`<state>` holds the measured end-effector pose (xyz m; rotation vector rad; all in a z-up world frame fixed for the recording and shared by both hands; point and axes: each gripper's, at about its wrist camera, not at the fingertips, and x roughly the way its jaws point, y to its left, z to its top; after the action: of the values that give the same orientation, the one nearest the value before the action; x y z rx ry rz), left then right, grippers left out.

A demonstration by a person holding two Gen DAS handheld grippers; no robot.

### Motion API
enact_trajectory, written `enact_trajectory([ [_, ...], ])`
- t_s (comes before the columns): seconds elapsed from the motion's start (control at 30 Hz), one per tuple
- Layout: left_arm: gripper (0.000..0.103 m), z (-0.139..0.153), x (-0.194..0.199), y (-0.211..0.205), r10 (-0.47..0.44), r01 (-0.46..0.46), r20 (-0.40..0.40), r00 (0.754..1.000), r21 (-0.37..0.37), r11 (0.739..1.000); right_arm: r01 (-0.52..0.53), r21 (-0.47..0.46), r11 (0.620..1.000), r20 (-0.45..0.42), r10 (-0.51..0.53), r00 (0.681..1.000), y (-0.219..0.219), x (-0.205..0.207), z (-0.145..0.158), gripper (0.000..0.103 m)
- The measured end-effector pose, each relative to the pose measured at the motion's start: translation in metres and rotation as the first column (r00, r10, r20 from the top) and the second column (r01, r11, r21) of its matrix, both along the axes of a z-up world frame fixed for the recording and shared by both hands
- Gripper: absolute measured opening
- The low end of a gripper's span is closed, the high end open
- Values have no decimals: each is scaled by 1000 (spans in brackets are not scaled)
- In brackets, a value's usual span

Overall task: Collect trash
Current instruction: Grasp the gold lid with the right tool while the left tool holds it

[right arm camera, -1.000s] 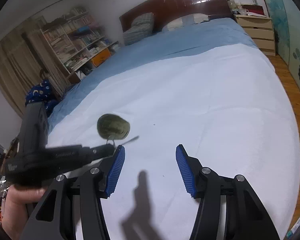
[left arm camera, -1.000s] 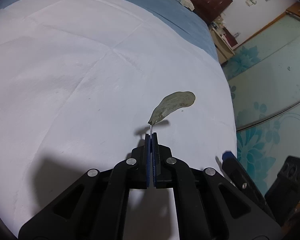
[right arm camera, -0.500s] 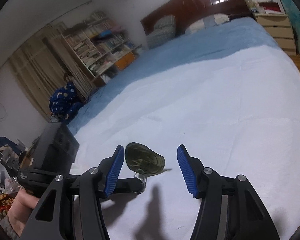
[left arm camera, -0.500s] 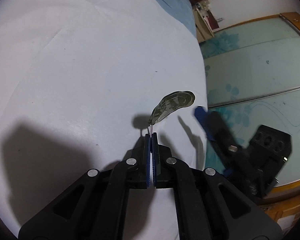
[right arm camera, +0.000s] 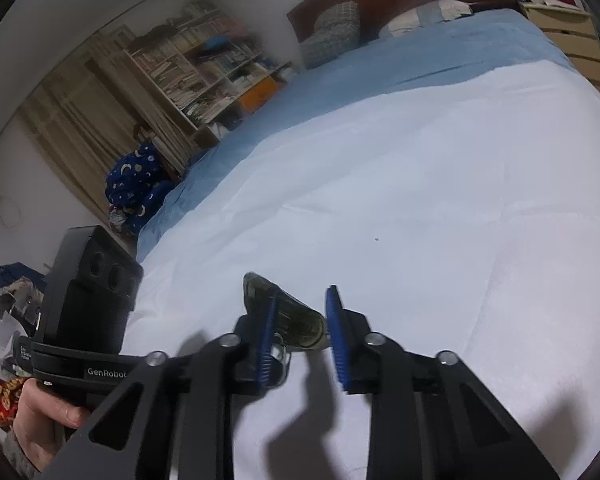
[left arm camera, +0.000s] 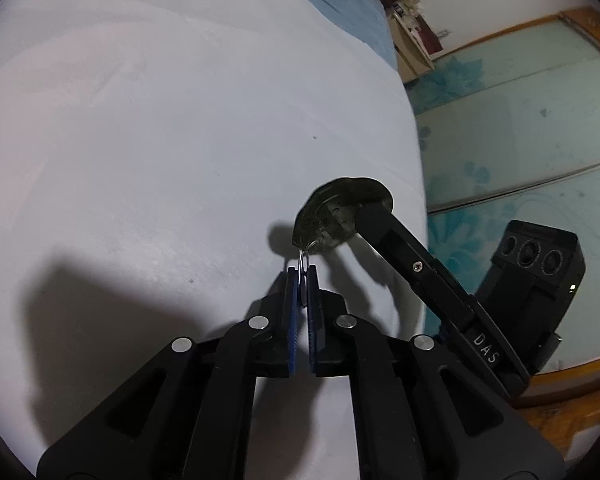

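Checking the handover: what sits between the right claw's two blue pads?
In the right wrist view, the right claw is open, and the can lid sits between its pads, held by its pull ring in the shut left claw.

There is one dried leaf (left arm camera: 342, 210) with one thin stalk. Two tongs are in view, the left tongs (left arm camera: 302, 280) and the right tongs (right arm camera: 300, 332), each with two blue-padded fingers. One bed (right arm camera: 440, 184) carries one white sheet and one blue cover. At its head lie two pillows (right arm camera: 336, 28). One bookshelf (right arm camera: 204, 68) and one hand (right arm camera: 46, 420) show.
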<state>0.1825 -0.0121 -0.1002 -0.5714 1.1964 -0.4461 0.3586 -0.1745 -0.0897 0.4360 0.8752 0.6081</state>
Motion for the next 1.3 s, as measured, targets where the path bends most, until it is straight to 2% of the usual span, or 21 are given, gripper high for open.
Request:
enact_trajectory([
  [0.1, 10, 8, 0, -7, 2, -4, 30, 1000, 80, 997, -4, -13, 1000, -11, 4, 1000, 1, -4, -2, 12],
  [0.17, 15, 10, 1, -11, -8, 3, 45, 999, 103, 995, -5, -16, 1000, -20, 5, 1000, 1, -6, -4, 12],
  [0.23, 30, 14, -1, -12, -5, -2, 69, 998, 113, 994, -16, -17, 1000, -35, 15, 999, 2, -5, -7, 9],
  [0.3, 53, 18, 0, -18, -13, 3, 91, 996, 117, 993, -17, -26, 1000, -37, 16, 999, 9, -6, -5, 5],
  [0.33, 53, 19, -1, -22, -16, 1, 101, 995, 154, 988, -16, -36, 999, -43, 14, 999, 10, -5, -6, 4],
  [0.43, 53, 21, -2, -26, -29, 2, 126, 992, 212, 977, -10, -27, 1000, -57, 9, 998, 9, -3, -9, 4],
  [0.6, 51, 22, 0, -14, -10, -10, 114, 993, 173, 985, -3, -25, 1000, -51, 2, 999, 12, -7, -9, 4],
  [0.87, 51, 35, -12, 7, 105, -129, 134, 985, 182, 975, 12, -20, 1000, -73, -13, 997, 7, -7, -17, 6],
  [0.93, 45, 32, -9, 9, 128, -151, 130, 983, 181, 972, 9, -25, 1000, -79, -10, 997, 8, -6, -18, 6],
  [0.97, 32, 30, -7, 7, 130, -151, 124, 984, 182, 972, 6, -26, 1000, -82, -8, 997, 7, -7, -18, 6],
  [1.07, 18, 20, 0, -1, 114, -130, 100, 988, 173, 976, 5, -24, 1000, -87, -7, 996, 7, -6, -19, 6],
  [1.2, 9, 15, 7, -9, 116, -132, 100, 988, 177, 975, 2, -18, 1000, -95, -4, 995, 6, -6, -21, 5],
  [1.3, 7, 12, 9, -7, 125, -140, 98, 987, 163, 977, 3, -16, 1000, -99, -5, 995, 5, -6, -21, 5],
])
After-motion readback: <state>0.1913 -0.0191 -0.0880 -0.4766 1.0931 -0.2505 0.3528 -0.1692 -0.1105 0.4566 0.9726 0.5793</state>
